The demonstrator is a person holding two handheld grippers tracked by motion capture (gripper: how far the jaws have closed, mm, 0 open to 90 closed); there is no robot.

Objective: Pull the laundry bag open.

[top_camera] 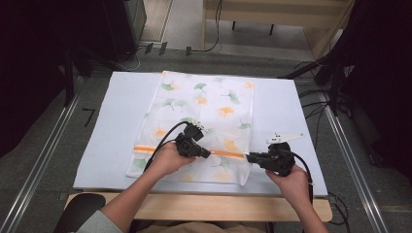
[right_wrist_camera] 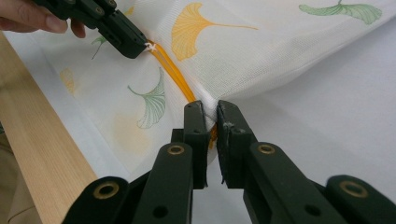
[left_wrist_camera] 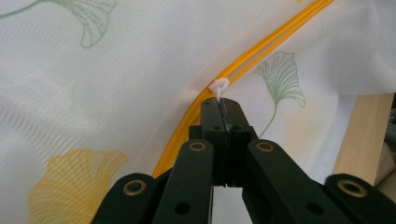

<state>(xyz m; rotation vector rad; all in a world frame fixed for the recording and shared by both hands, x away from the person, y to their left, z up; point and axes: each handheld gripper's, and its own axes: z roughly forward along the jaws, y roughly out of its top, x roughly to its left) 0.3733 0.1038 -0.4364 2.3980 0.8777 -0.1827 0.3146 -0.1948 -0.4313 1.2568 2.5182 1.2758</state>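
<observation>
A white mesh laundry bag [top_camera: 204, 107] printed with green and orange ginkgo leaves lies flat on the table, with an orange zipper [top_camera: 145, 148] running across its near part. My left gripper [top_camera: 208, 152] is shut on the small white zipper pull [left_wrist_camera: 219, 87], partway along the zipper [left_wrist_camera: 252, 51]. My right gripper [top_camera: 248, 158] is shut on the bag's right edge at the zipper's end [right_wrist_camera: 211, 108], lifting the mesh [right_wrist_camera: 280, 51] a little there. In the right gripper view the left gripper [right_wrist_camera: 140, 46] sits farther along the orange zipper [right_wrist_camera: 175, 74].
The bag rests on a pale blue-white mat [top_camera: 116, 121] over a wooden table whose light edge [top_camera: 204, 208] runs along the near side. Cables [top_camera: 316, 102] lie at the right of the mat. A dark cabinet [top_camera: 126, 24] stands beyond the far left corner.
</observation>
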